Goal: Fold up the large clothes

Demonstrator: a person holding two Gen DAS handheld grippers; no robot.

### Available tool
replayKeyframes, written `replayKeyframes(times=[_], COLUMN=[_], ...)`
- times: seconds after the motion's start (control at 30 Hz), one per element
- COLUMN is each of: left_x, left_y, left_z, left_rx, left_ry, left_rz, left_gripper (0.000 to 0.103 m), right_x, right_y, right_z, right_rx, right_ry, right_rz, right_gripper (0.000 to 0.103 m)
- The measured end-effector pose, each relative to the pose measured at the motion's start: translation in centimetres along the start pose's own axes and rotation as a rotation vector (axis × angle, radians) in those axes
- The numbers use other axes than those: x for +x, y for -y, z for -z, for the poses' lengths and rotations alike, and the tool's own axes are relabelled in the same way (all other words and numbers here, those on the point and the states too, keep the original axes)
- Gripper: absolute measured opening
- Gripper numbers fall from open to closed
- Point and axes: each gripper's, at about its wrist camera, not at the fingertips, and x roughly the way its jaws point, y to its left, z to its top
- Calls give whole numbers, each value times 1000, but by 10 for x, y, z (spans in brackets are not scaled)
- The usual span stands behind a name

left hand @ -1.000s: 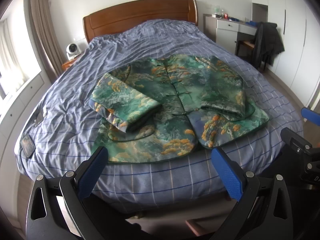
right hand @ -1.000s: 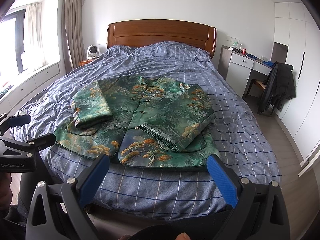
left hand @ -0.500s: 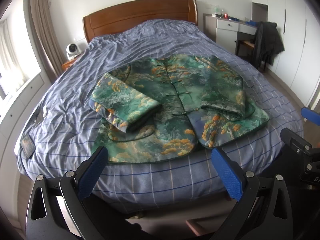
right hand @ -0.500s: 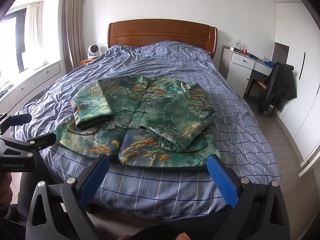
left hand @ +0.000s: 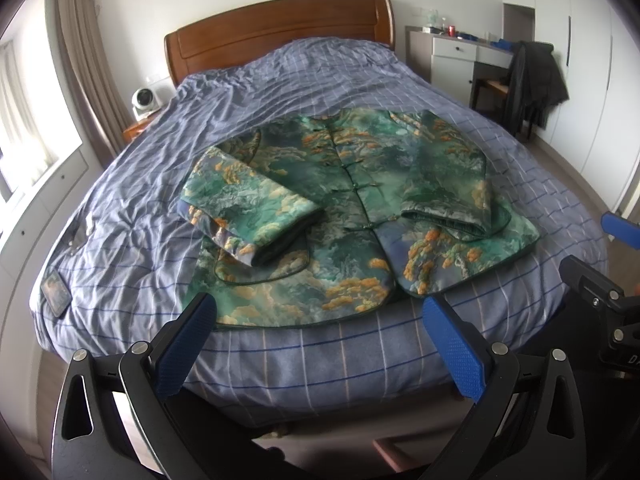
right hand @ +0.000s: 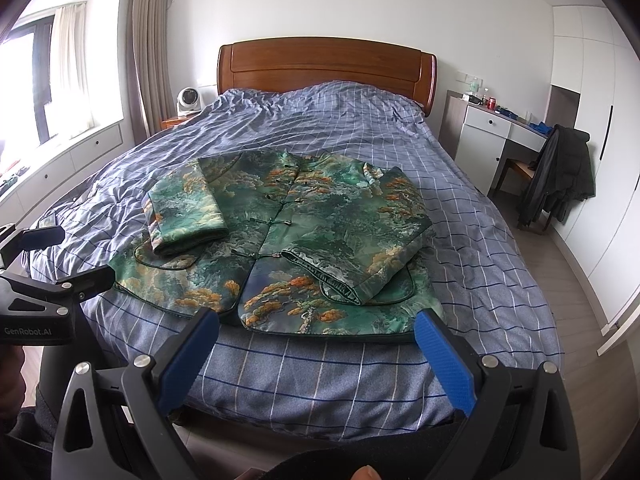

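Note:
A green padded jacket [left hand: 352, 208] with orange patterning lies flat, front up, on the bed, hem toward me. Both sleeves are folded inward across the body: the left sleeve [left hand: 248, 216] and the right sleeve [left hand: 448, 192]. In the right wrist view the same jacket [right hand: 304, 240] fills the bed's middle. My left gripper [left hand: 316, 316] hovers open just short of the hem, holding nothing. My right gripper [right hand: 316, 328] is open too, at the hem near the bed's foot. Each gripper shows at the edge of the other's view.
The bed has a blue checked cover [right hand: 360, 128] and a wooden headboard [right hand: 324, 68]. A phone [left hand: 56, 294] lies on the cover's left edge. A desk [right hand: 492, 128] and a chair draped with a dark coat [right hand: 560, 176] stand at the right. A small fan [right hand: 188, 100] sits left of the headboard.

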Motion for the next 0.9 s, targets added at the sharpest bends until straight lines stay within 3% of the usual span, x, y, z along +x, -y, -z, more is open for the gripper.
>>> replayKeyframes(times=[0.9], left_x=[0], left_y=[2], left_z=[0], left_rx=[4], left_ry=[-1], left_rz=[-3], left_gripper=[103], right_x=[0], right_y=[-6], right_z=[4], right_rx=[-2], right_ry=[-6], right_rz=[-1], right_gripper=[100])
